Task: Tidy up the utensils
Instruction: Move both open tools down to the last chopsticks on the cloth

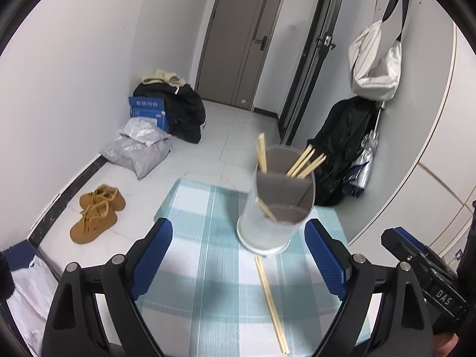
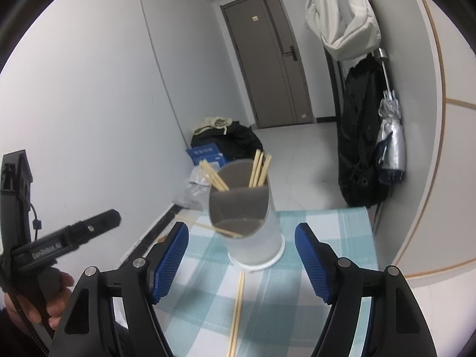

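Observation:
A translucent utensil holder (image 1: 275,208) with grey inner dividers stands on a teal checked cloth (image 1: 208,267); it also shows in the right wrist view (image 2: 250,226). Several wooden chopsticks (image 1: 306,160) stick up from its back compartments, and one lies across the front compartment. A pair of chopsticks (image 1: 272,297) lies flat on the cloth just in front of the holder, also visible in the right wrist view (image 2: 236,312). My left gripper (image 1: 238,261) is open and empty, short of the holder. My right gripper (image 2: 242,264) is open and empty, its blue pads either side of the holder's base.
The small table's far edge (image 1: 214,178) drops to a white tiled floor. Brown shoes (image 1: 95,211), bags and a blue box (image 1: 147,113) lie at the left wall. A black coat (image 2: 360,136), umbrella and white bag hang at the right. A door (image 1: 238,38) stands behind.

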Tool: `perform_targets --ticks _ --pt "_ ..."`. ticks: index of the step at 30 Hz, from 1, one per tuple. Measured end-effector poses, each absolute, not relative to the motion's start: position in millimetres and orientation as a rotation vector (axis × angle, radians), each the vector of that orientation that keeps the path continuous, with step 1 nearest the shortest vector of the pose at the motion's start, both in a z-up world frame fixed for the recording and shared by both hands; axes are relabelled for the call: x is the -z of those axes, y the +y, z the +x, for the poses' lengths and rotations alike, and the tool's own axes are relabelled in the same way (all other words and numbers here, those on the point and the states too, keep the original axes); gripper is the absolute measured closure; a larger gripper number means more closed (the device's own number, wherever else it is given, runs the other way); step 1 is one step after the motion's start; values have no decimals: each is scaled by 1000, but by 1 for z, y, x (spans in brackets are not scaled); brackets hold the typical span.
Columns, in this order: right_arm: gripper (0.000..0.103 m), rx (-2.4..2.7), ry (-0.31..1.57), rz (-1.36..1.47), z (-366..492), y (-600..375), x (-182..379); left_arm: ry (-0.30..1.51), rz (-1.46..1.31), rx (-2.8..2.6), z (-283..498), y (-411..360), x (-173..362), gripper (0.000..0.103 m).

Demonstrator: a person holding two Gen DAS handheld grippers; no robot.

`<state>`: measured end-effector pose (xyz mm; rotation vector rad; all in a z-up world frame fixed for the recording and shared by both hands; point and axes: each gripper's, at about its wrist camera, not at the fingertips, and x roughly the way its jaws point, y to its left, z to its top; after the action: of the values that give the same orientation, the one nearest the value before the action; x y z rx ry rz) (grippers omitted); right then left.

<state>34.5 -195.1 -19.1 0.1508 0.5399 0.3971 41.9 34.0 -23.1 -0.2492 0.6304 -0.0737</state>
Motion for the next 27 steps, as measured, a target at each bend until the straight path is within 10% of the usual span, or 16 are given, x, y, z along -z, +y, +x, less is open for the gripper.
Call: perform_targets --ticks 27 --pt "28 -344 788 -27 50 -164 129 776 -230 16 82 48 104 15"
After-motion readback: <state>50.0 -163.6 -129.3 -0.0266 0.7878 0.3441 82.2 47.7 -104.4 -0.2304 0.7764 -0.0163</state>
